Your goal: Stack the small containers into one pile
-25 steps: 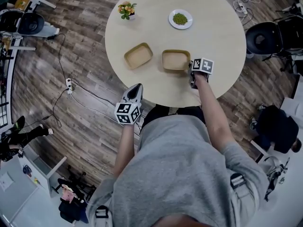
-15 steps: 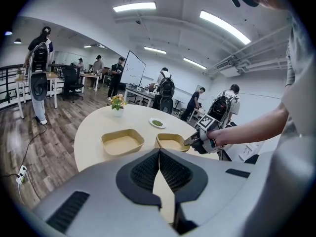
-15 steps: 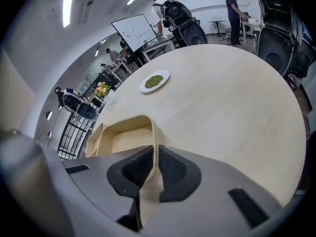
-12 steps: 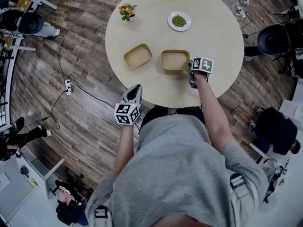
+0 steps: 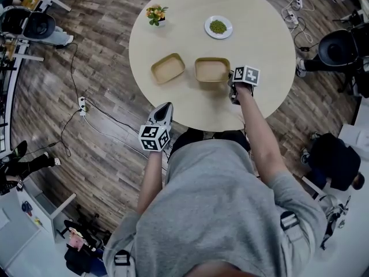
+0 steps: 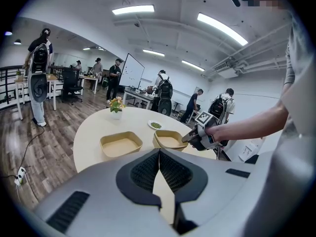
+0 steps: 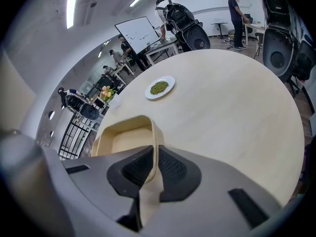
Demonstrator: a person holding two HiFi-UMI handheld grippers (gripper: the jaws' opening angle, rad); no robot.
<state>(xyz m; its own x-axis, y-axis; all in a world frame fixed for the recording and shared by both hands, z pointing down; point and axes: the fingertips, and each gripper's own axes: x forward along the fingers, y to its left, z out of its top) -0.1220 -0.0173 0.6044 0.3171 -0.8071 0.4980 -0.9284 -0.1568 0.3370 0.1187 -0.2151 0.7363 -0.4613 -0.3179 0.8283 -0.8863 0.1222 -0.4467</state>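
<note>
Two shallow tan containers sit side by side on the round table [image 5: 259,33]. The left container [image 5: 168,68] [image 6: 121,144] lies free. My right gripper [image 5: 233,86] [image 7: 153,164] is shut on the near right rim of the right container [image 5: 212,70] [image 7: 126,142] [image 6: 169,139], with the thin wall pinched between the pads. That container looks raised a little on the gripped side. My left gripper [image 5: 166,109] [image 6: 159,154] hangs beyond the table's near edge, shut and holding nothing, pointing toward both containers.
A white plate of green food [image 5: 218,26] [image 7: 159,87] and a small flower pot [image 5: 154,13] [image 6: 116,107] stand at the far side of the table. Office chairs, desks, cables and several people surround the table.
My right gripper has risen slightly with the right container held in it. The left gripper and the left container have stayed where they were.
</note>
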